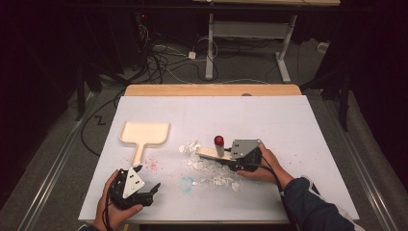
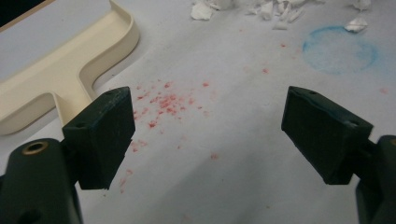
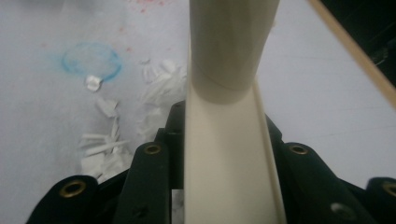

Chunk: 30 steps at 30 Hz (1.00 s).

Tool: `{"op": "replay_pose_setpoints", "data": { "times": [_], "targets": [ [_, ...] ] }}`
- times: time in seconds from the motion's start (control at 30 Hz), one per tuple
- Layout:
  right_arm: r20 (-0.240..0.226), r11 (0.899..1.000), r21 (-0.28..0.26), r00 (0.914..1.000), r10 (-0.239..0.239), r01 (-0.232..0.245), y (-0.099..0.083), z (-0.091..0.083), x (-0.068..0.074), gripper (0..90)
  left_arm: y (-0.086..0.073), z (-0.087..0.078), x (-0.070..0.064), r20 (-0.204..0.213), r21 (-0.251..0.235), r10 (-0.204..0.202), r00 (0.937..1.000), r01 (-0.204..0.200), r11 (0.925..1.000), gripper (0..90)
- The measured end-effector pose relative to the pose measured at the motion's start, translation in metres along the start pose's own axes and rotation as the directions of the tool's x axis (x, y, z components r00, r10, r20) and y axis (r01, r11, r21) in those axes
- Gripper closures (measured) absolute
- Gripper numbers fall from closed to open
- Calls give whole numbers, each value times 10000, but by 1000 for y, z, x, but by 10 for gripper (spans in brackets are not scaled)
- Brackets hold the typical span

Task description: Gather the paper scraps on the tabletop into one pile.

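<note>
1. One cream dustpan (image 1: 144, 133) lies flat on the white desk (image 1: 298, 130), left of centre, its handle pointing toward the person.
2. One cream hand brush (image 1: 208, 153) with a red-capped knob (image 1: 219, 140) sits at mid-desk, clamped between the jaws of the right gripper (image 1: 230, 163); in the right gripper view its handle (image 3: 224, 154) runs straight up from between the closed jaws.
3. One loose heap of white paper scraps (image 1: 211, 171) is scattered just beside and under the brush, with a smaller cluster (image 1: 189, 146) near the brush's far end.
4. Two stains mark the desk: a blue ring (image 2: 339, 49) and a spray of red specks (image 2: 163, 102).
5. The left gripper (image 1: 146, 183) rests at the near left edge, its jaws spread wide and empty; the dustpan's handle (image 2: 56, 88) lies just beyond its left jaw, the red specks between the jaws.
6. Two hands hold the two grippers.
</note>
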State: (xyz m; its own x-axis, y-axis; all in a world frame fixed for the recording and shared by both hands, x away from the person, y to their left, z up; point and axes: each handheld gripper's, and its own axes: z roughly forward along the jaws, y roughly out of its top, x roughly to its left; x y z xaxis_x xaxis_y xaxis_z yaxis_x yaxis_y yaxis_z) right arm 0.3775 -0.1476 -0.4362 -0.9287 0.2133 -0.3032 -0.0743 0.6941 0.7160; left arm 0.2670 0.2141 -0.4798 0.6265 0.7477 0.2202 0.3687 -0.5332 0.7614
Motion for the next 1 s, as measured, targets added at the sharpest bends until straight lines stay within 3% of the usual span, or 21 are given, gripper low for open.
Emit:
{"op": "replay_pose_setpoints", "data": {
  "times": [0.1,0.27,0.43,0.53,0.8,0.97,1.0],
  "targets": [
    [404,9987,-408,9987,316,-300,6,-10,-7,683,1,1,0,-5,-33,0,10000,0,10000,165],
    [874,9988,-262,9952,442,-421,12,-9,-20,683,1,2,1,15,-23,10,10000,-10,10000,166],
    [1551,9986,-49,9864,534,-533,20,11,-43,683,0,2,2,37,8,-10,10000,10,10000,166],
    [1829,9978,274,9816,547,-607,26,39,-57,683,0,3,2,35,-22,-71,10000,71,10000,166],
    [1522,9970,239,9860,685,-730,31,80,-59,683,-1,4,3,131,71,-44,9999,43,10000,166],
    [1007,9986,113,9936,512,-526,38,94,-50,683,-2,4,3,164,88,-60,9998,58,9999,165],
    [626,9994,149,9975,318,-328,39,96,-45,681,-2,4,3,165,98,-44,9999,43,9999,165]
  ]
}}
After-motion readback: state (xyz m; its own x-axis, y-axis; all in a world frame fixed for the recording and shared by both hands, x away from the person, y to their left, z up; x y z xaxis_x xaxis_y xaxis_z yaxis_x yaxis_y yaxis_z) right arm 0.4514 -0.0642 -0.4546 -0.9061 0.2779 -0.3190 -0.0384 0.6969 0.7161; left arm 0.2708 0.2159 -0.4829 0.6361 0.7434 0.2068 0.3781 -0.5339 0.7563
